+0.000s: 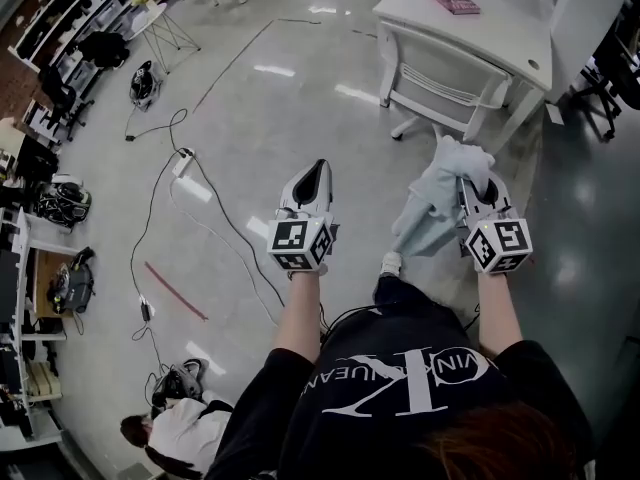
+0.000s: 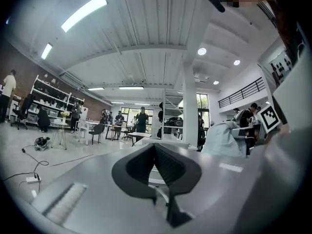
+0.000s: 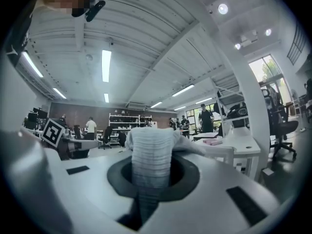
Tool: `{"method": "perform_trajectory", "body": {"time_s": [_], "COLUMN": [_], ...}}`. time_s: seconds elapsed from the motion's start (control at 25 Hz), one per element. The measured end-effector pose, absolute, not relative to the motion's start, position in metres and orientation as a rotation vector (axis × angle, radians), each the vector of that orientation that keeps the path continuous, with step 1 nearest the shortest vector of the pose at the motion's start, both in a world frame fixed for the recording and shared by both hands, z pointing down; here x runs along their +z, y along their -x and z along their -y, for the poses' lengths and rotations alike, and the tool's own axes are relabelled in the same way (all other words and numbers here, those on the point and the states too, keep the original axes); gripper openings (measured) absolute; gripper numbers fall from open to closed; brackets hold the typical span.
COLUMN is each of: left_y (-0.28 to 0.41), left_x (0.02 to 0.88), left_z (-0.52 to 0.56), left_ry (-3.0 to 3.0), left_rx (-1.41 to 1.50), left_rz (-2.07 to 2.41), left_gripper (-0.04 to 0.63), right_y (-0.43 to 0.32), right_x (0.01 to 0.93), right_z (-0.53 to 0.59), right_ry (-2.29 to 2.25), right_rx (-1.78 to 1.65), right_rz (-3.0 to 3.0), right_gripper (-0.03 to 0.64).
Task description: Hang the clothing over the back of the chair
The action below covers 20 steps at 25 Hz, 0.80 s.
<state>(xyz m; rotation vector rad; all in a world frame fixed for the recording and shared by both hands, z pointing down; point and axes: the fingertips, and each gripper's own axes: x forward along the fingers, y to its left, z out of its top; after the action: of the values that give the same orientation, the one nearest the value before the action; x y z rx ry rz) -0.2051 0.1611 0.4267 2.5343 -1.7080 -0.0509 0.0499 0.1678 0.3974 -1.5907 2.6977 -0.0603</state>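
Observation:
A pale grey garment [image 1: 435, 203] hangs from my right gripper [image 1: 478, 186], which is shut on its ribbed edge [image 3: 148, 167]. In the right gripper view the cloth fills the gap between the jaws. My left gripper [image 1: 312, 180] is held level to the left of it, shut with nothing between its jaws [image 2: 155, 162]. The white chair [image 1: 440, 83] stands ahead of the right gripper, tucked under a white desk [image 1: 500, 28], its back facing me. The garment shows at the right in the left gripper view [image 2: 222, 139].
A pink book [image 1: 452, 0] lies on the desk. Cables and a power strip [image 1: 182, 161] trail over the grey floor at left, with a red strip [image 1: 176, 290] nearer me. Shelves and bags line the left wall. A person [image 1: 180, 430] crouches at the lower left.

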Motion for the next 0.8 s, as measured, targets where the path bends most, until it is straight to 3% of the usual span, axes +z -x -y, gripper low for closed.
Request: {"method": "perform_trajectory", "body": {"time_s": [0.8], "left_y": [0.172], "left_x": [0.429], "left_z": [0.021], "left_ry": [-2.565], "left_rx": [-0.047], "left_rz": [1.654], "left_gripper": [0.011], "right_y": [-0.064], "right_x": [0.404], "right_z": [-0.002], "right_ry": [1.587], "right_rx": [-0.071], "right_rz": [-2.731], "right_gripper": [0.035]}}
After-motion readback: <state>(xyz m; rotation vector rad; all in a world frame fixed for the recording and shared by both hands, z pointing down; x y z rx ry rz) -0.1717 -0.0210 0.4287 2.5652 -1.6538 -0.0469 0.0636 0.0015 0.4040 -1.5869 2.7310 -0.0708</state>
